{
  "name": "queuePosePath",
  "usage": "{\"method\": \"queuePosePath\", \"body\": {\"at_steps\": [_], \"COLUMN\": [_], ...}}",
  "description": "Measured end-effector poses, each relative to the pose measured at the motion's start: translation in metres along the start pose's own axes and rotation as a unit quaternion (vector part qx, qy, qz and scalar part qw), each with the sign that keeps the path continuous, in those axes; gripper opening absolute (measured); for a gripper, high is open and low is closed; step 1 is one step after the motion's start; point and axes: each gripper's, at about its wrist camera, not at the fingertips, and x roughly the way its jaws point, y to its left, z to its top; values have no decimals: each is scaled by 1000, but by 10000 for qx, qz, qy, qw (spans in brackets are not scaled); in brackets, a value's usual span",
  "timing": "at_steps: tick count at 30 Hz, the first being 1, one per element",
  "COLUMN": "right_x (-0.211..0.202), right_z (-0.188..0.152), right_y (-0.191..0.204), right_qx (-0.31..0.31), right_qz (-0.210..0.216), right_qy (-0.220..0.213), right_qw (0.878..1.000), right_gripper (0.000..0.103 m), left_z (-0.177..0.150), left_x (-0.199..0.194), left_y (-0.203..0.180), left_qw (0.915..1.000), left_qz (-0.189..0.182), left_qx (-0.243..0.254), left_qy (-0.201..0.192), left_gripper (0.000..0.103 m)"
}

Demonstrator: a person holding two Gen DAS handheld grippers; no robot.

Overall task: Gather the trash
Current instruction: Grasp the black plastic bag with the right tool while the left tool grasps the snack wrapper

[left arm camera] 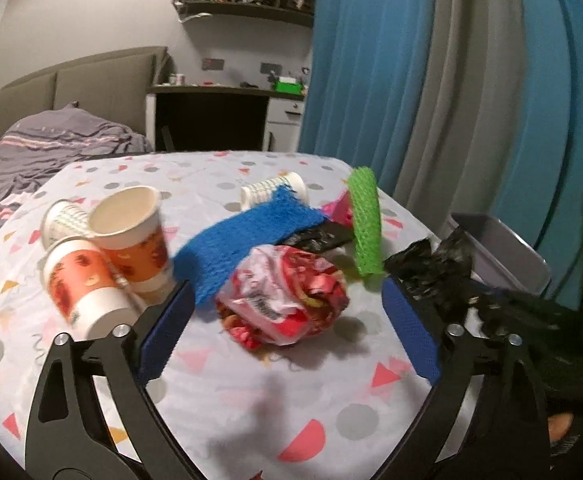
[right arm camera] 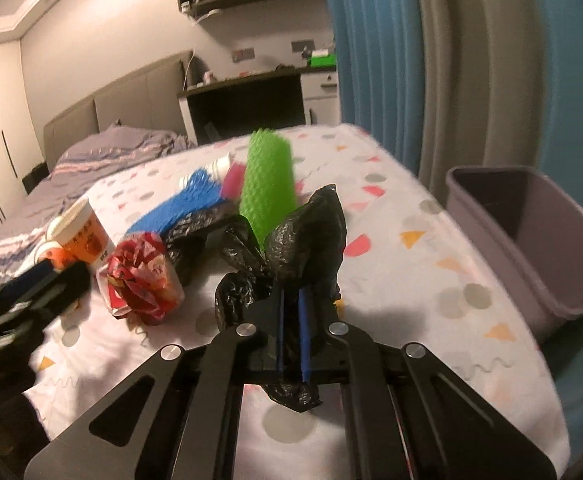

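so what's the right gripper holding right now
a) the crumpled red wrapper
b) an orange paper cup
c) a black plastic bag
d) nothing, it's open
c: in the right wrist view the right gripper has its blue pads closed together on a crumpled black plastic bag, while the red wrapper and the orange cup lie on the table apart from it.
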Motion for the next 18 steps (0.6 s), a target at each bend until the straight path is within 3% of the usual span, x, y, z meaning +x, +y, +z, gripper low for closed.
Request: {"method": "queuePosePath", "body": {"at_steps": [1, 2, 9, 13, 18], "right_x": [-6, -11, -34, -39, -45], "right_z": [0, 0, -2, -3, -6], "right_y": [-2, -4, -19, -25, -28], "right_qx": [-5, -17, 10, 34, 74], "right_qz": [-21, -35, -43, -30, -17], "right_qy": [-69, -122, -312, -353, -384], "right_qw": [10000, 9999, 9995, 9994, 9992], "right_gripper": [7, 7, 7, 7, 7], "left_z": [0, 1, -5, -6, -7], "left_x": [5, 12, 41, 42, 35], "left_y": [-2, -5, -1, 0, -3], "left_qw": [9999, 9996, 9963, 9952, 9958], "left_qz": [-42, -79, -204, -301, -339], "left_qx": [50, 103, -199, -317, -327], "left_qy": [91, 245, 814, 874, 786], "left_gripper": [74, 71, 57, 42, 35]}}
